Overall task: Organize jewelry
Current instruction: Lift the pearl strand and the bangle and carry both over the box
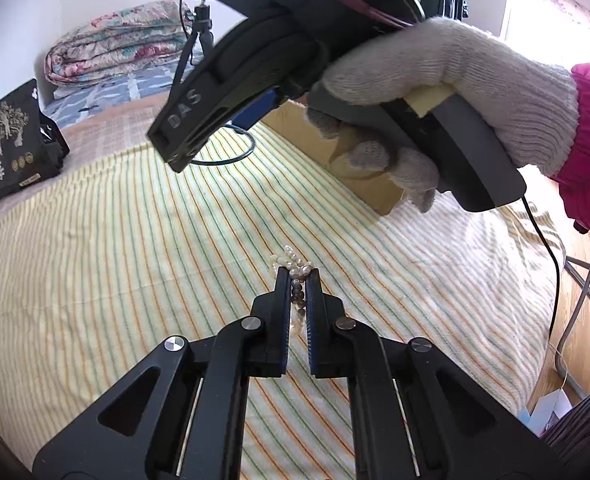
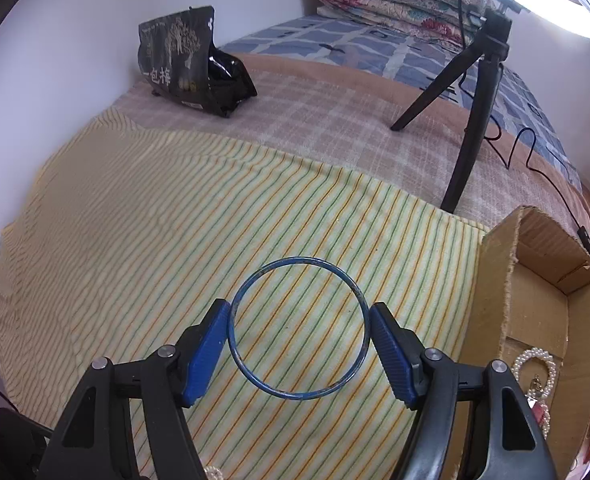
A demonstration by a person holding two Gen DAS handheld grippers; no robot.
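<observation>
The bed (image 2: pixel 335 92) fills both views, with a striped cloth (image 2: pixel 175 240) spread over its near part. In the right wrist view a cardboard box (image 2: pixel 495 292) stands at the right edge on the cloth; a pearl bracelet (image 2: pixel 535 364) lies inside it, low in the frame. The right hand-held gripper (image 2: pixel 299 344) occupies the lower centre of that view, its blue pads spread wide and pressing on opposite sides of a blue bangle (image 2: pixel 299 330), which is gripped between them above the cloth, left of the box. In the left wrist view the left hand-held gripper (image 1: pixel 298 276) sits at lower centre, fingers pressed together on a beaded strand (image 1: pixel 293 266): pale beads bunch at the fingertips and darker beads show in the gap behind them.
</observation>
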